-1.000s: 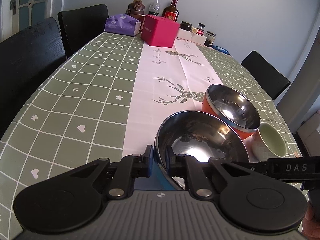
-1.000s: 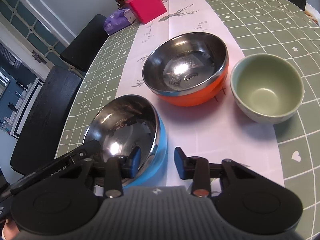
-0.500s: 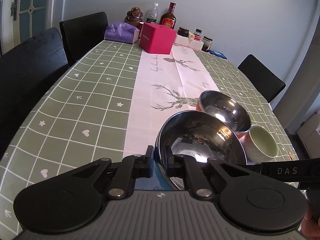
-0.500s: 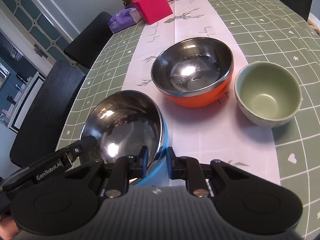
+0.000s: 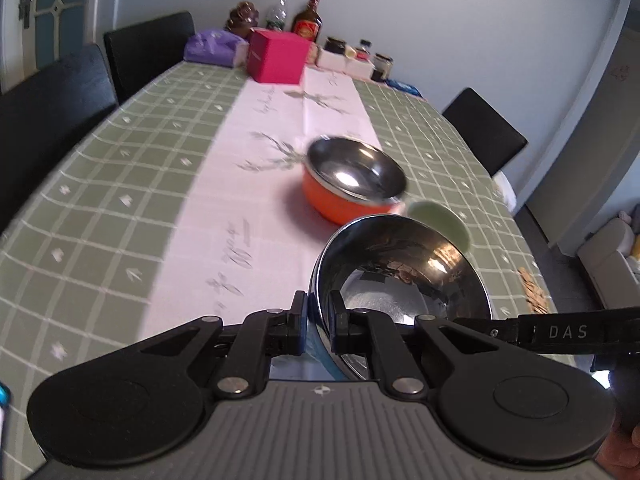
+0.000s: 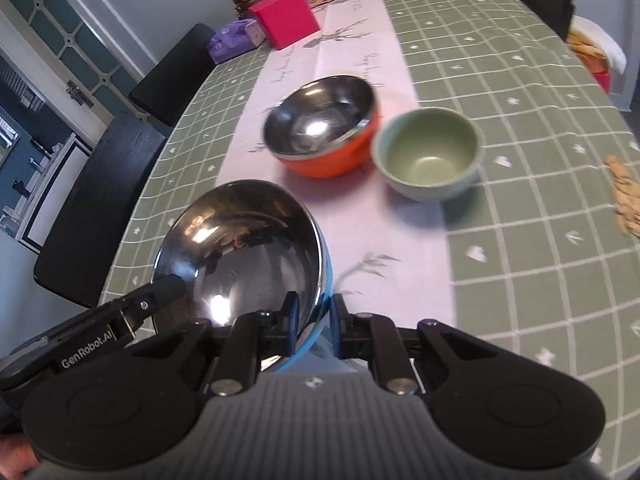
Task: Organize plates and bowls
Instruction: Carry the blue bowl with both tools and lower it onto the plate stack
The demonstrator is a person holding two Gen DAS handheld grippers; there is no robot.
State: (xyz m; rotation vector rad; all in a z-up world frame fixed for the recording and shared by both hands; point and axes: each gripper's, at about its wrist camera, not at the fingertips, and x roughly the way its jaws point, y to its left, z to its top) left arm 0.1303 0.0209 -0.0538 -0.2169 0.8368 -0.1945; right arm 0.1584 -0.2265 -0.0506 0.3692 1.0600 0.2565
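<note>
While both the left gripper (image 5: 319, 322) and right gripper (image 6: 313, 322) pinch opposite rims of the blue steel-lined bowl (image 6: 244, 256), lifted off the surface, the orange steel-lined bowl (image 6: 324, 132) lies straight ahead

green bowl (image 5: 436, 222) half hidden, far bottles (image 5: 307, 20) blurred

- Long table (image 5: 120, 184) under a green checked cloth, pale pink runner (image 5: 280, 128) with deer prints down the middle.
- On the runner: orange bowl (image 6: 324, 128) with steel lining; just beside it, partly on the green checks, a pale green bowl (image 6: 428, 154).
- At the far end: pink box (image 5: 276, 58), purple tissue pack (image 5: 214, 46), bottles and jars (image 5: 306, 20) in a row near the wall.
- Near the right edge: small tan scraps (image 6: 624, 196), too blurred to identify.
</note>
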